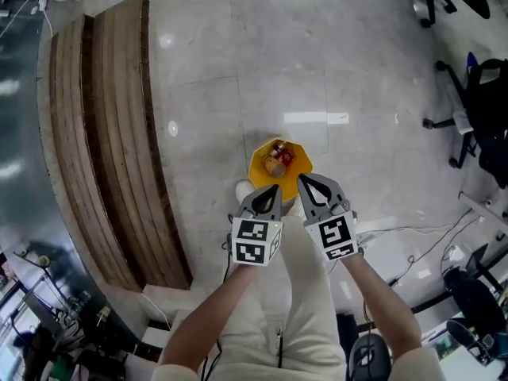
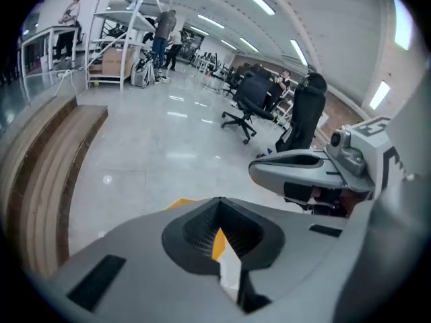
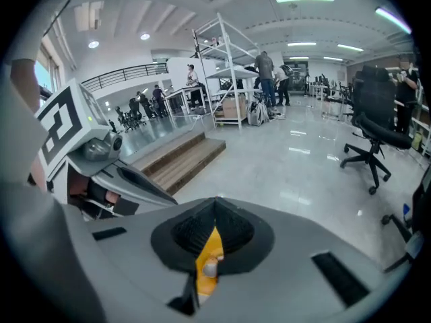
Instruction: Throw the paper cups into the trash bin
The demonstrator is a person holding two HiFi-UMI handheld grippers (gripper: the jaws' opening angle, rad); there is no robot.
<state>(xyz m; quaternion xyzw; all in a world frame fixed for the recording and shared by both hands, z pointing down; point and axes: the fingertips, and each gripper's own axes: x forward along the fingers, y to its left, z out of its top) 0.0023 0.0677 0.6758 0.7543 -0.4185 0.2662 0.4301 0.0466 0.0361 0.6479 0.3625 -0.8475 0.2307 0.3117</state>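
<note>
A yellow trash bin point(image 1: 259, 170) stands on the glossy floor straight below me, with a crumpled brownish paper cup point(image 1: 275, 164) and something red inside. My left gripper point(image 1: 275, 189) hangs just over the bin's near rim, shut with nothing between its jaws. The right gripper point(image 1: 302, 178) is beside it, also shut and empty. In the left gripper view the closed left gripper point(image 2: 219, 200) shows only a slit of yellow bin point(image 2: 217, 242). In the right gripper view the closed right gripper point(image 3: 215, 200) shows the bin point(image 3: 210, 246) through its slit.
A small white object point(image 1: 243, 190) lies on the floor at the bin's left; I cannot tell what it is. Curved wooden steps point(image 1: 111, 133) run along the left. Office chairs point(image 1: 476, 101) stand at the right, with cables point(image 1: 429, 236) on the floor. People stand far off near metal shelving point(image 3: 229, 79).
</note>
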